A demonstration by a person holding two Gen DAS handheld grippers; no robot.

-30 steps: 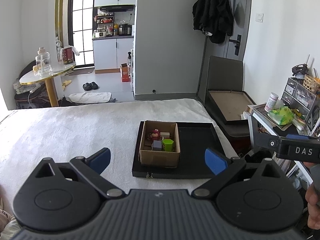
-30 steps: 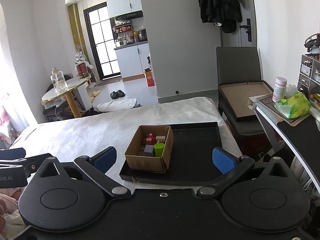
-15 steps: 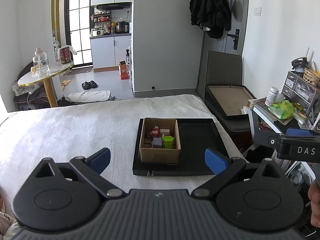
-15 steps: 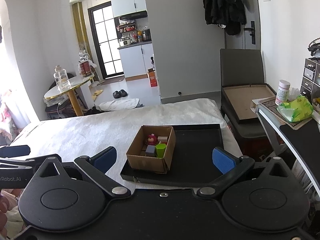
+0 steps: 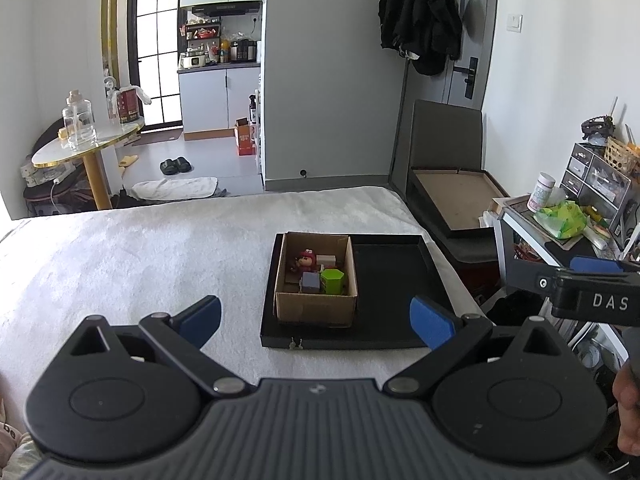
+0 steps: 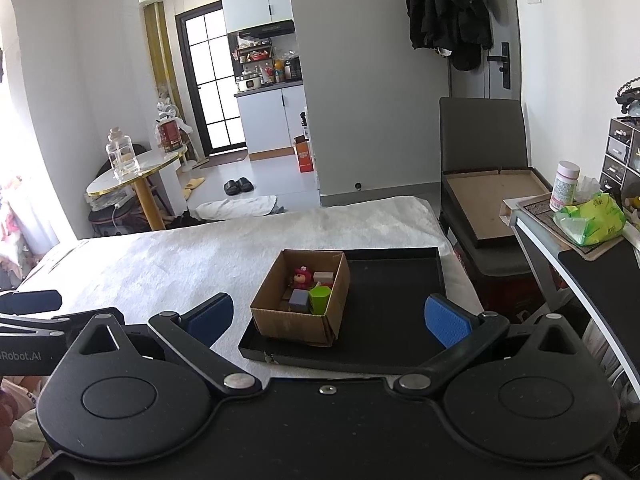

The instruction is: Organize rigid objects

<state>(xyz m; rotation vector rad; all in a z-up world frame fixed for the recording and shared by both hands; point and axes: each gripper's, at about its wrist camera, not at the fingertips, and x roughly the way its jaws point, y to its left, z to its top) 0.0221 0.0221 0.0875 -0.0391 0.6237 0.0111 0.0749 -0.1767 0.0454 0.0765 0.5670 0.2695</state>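
Note:
A small cardboard box (image 5: 315, 304) (image 6: 294, 322) stands in the left part of a black tray (image 5: 390, 276) (image 6: 392, 280) on a white-covered bed. Inside the box lie a red figurine (image 5: 307, 259) (image 6: 300, 277), a green hexagonal block (image 5: 332, 280) (image 6: 319, 299), a grey-purple cube (image 5: 310, 282) (image 6: 298, 301) and a pale block (image 5: 327, 259). My left gripper (image 5: 315, 316) is open, held above the bed short of the tray. My right gripper (image 6: 328, 318) is open too, nothing between its blue pads. Each gripper's tip shows at the edge of the other's view.
The bed's white cover (image 5: 140, 252) spreads to the left. On the right stand a dark chair with a flat open carton (image 5: 456, 200) and a cluttered desk (image 6: 580, 232) with a pill bottle and a green bag. A round table (image 5: 84, 148) stands at the far left.
Both grippers have drawn back and risen slightly, so the tray and box look a little farther off. Both stay open; the box's contents are unchanged.

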